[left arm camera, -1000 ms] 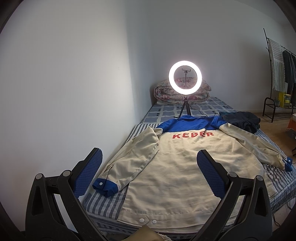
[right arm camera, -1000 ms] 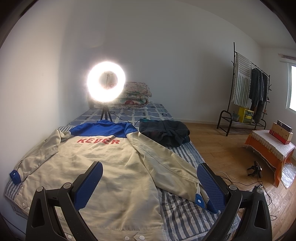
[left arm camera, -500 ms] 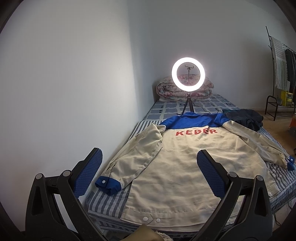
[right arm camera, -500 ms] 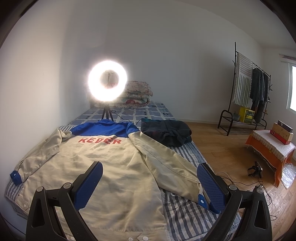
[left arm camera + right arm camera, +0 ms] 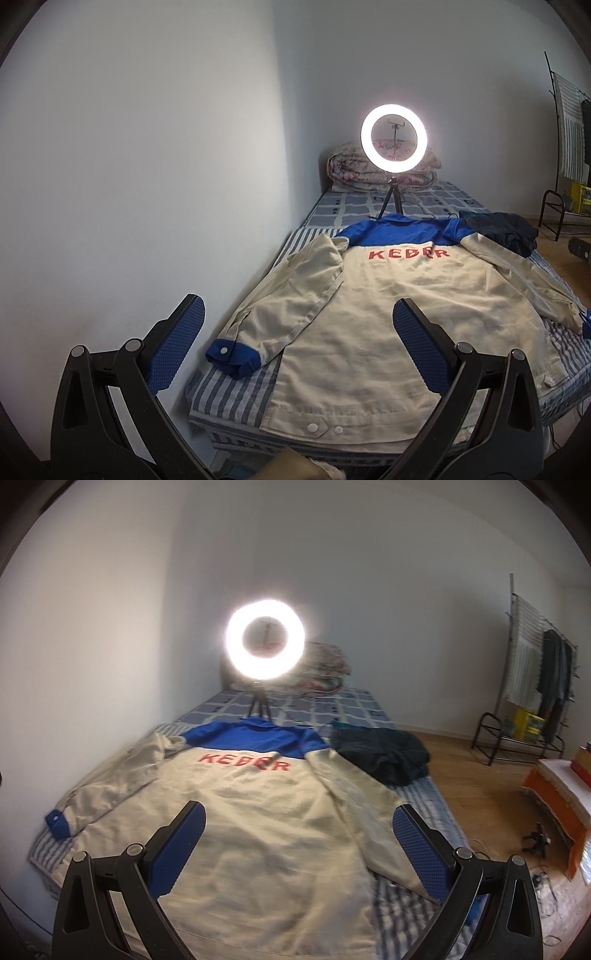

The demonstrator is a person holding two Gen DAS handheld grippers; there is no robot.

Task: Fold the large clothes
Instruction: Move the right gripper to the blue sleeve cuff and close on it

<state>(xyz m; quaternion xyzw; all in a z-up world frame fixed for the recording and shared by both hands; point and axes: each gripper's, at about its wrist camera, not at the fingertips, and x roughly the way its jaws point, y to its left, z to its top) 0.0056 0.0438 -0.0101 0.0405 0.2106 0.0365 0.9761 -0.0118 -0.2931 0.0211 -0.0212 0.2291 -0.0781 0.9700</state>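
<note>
Left gripper [image 5: 297, 347] hovers above the near left corner of the bed [image 5: 236, 391], fingers [image 5: 177, 343] spread wide, nothing between them, touching nothing. Just ahead and below it: the jacket's left sleeve [image 5: 291, 314], blue cuff [image 5: 232, 356] lying near the bed edge on the striped sheet.

Jacket [image 5: 399, 332] lies back-up, spread flat across the near half of the bed, beige body, blue yoke, red "KEBER" lettering [image 5: 408, 254], hem with snaps toward the grippers. Both sleeves are out to the sides, unfolded.

Behind the collar a lit ring light [image 5: 394, 138] stands on a small tripod on the bed, a rolled quilt [image 5: 347, 171] at the far end against the wall.

Right gripper [image 5: 297, 829] hovers over the jacket's lower back, fingers [image 5: 417, 843] fully released, empty, no cloth contact. Its right finger overlaps the right sleeve [image 5: 369, 812] in view only. Dark garment [image 5: 384, 755] is bunched on the bed beside the jacket's right shoulder. Farther right: wooden floor, clothes rack [image 5: 535, 664] with hanging items, orange-covered table [image 5: 557, 794] at frame edge. Right wrist view slightly blurred.
</note>
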